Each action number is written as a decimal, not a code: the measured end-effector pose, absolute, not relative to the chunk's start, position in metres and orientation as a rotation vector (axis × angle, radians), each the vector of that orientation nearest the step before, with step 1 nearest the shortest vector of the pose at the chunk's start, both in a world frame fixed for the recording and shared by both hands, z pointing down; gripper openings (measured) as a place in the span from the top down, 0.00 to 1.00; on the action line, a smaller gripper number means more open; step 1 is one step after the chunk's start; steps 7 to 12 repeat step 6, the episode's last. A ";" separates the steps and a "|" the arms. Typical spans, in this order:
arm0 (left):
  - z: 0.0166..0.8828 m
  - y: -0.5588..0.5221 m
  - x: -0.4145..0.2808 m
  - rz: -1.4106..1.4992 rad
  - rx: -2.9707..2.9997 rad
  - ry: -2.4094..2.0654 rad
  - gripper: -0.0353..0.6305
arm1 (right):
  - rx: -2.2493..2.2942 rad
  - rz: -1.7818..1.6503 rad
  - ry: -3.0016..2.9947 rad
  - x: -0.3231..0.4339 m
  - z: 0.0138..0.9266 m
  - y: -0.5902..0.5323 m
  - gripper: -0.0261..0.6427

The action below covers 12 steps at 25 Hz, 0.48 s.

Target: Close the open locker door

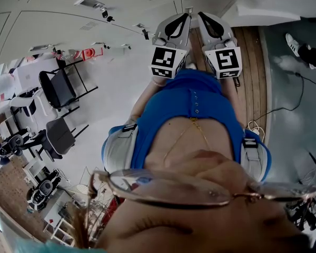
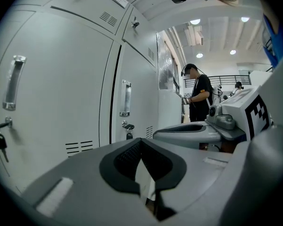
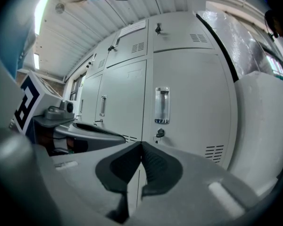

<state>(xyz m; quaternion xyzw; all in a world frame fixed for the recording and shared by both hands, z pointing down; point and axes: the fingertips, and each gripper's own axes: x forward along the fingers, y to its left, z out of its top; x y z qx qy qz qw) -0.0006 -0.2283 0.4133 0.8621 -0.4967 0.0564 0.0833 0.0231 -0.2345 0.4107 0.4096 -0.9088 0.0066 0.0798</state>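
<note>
Looking steeply down over a blue top (image 1: 192, 109) and a pair of glasses (image 1: 174, 188) near the lens.

At the far left of the head view, black chairs (image 1: 55, 88) on a pale floor. Beyond them, a bank of pale grey lockers (image 1: 52, 30).

In the middle, the left hand-held gripper (image 1: 185, 16), just beside the right hand-held gripper (image 1: 201, 16), both pointing at the lockers and each topped with a marker cube. To the right, a strip of wooden floor (image 1: 250, 62), then a shoe (image 1: 292, 44) at the far right edge.

From the left hand-held gripper (image 2: 140, 141): jaws pressed fully together, tips meeting, nothing between them. On the left, a neighbouring door (image 2: 56, 88) with an upright handle and a hanging key. Right of it, past a dark seam, the locker door (image 2: 137, 74), straight ahead of the jaws and apart from them, with a handle (image 2: 126, 98) and a key (image 2: 128, 134) under it. Seemingly flush with the doors around it. Farther right, down a corridor, a person (image 2: 198, 98) in black.

From the right hand-held gripper (image 3: 141, 145): jaws likewise closed tight on nothing. Above the tips, the same locker door (image 3: 188, 98), last in its row, bearing a handle (image 3: 162, 105) and a lock (image 3: 159, 133), not touched by either gripper.
</note>
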 end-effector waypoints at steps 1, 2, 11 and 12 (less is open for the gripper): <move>0.413 -0.228 0.001 0.167 2.575 -1.483 0.95 | 1.223 0.019 -2.721 0.024 0.410 -0.234 0.96; 0.413 -0.228 0.002 0.167 2.576 -1.483 0.95 | 1.222 0.019 -2.722 0.025 0.410 -0.234 0.96; 0.413 -0.226 0.007 0.170 2.578 -1.485 0.95 | 1.227 0.020 -2.712 0.032 0.412 -0.232 0.96; 0.413 -0.226 0.007 0.170 2.578 -1.485 0.95 | 1.227 0.020 -2.712 0.032 0.412 -0.232 0.96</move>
